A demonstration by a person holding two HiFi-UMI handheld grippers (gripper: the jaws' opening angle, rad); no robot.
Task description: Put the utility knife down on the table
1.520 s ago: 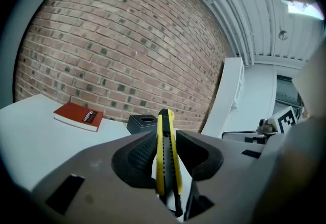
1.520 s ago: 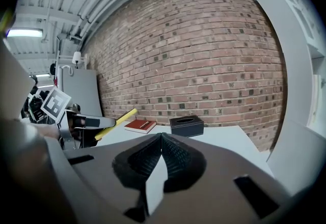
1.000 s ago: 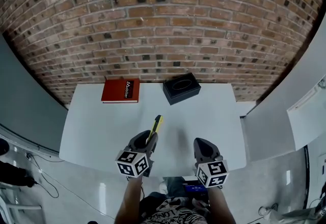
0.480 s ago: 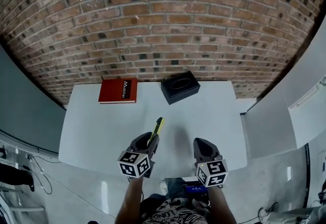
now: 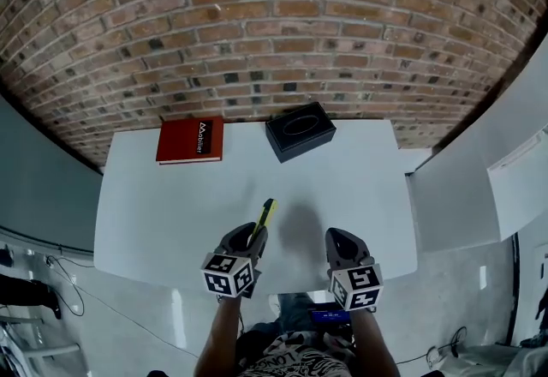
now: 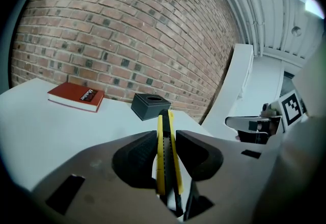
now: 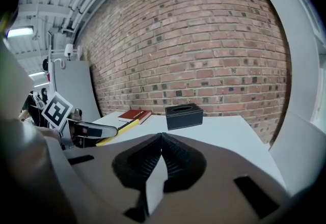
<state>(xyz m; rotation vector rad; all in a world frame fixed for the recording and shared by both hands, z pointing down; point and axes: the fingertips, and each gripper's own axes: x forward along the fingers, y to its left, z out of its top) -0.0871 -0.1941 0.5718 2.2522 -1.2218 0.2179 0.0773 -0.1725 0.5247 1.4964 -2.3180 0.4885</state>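
Head view: the left gripper (image 5: pixel 253 236) pinches the yellow utility knife (image 5: pixel 266 214) over the white table (image 5: pixel 145 212), well short of the black tissue box (image 5: pixel 300 131); the right gripper (image 5: pixel 341 240) hovers beside it; left gripper view: the jaws clamp the knife's flat sides, tip toward the box; right gripper view: the jaws are pressed together, the box ahead.

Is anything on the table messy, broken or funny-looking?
Nothing looks wrong. The red hardcover book lies flat and the black box with an oval opening stands upright on the white table, just turned a little askew. The yellow-and-black utility knife is not dropped; the left gripper is clamped on it.
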